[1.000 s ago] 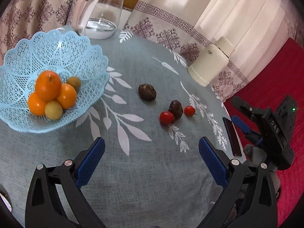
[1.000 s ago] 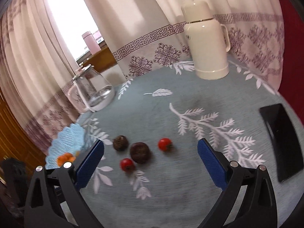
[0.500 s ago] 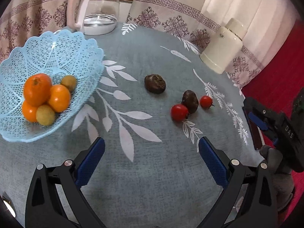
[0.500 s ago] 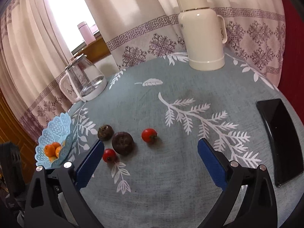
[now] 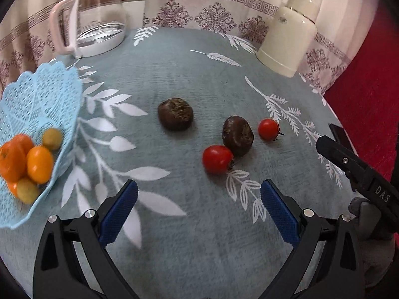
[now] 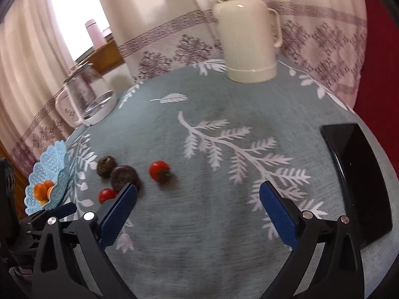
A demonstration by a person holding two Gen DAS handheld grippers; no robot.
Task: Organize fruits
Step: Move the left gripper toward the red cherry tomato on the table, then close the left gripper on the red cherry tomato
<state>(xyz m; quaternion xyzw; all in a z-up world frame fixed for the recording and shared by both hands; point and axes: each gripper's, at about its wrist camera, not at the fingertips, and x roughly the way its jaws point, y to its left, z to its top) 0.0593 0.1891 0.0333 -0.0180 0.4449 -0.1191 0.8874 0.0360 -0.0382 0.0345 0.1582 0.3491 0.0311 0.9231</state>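
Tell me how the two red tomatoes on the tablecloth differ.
The near tomato looks bigger than the far tomato, though it is also closer to the left camera. The near tomato touches the dark brown fruit beside it; the far tomato sits just apart from that fruit, on its other side. The far tomato's stem points sideways to the right; the near tomato's is tucked against the brown fruit. Both are red, round, and still outside the blue basket.

Left gripper (image 5: 198, 208) and right gripper (image 6: 198, 208) both gape wide, empty.
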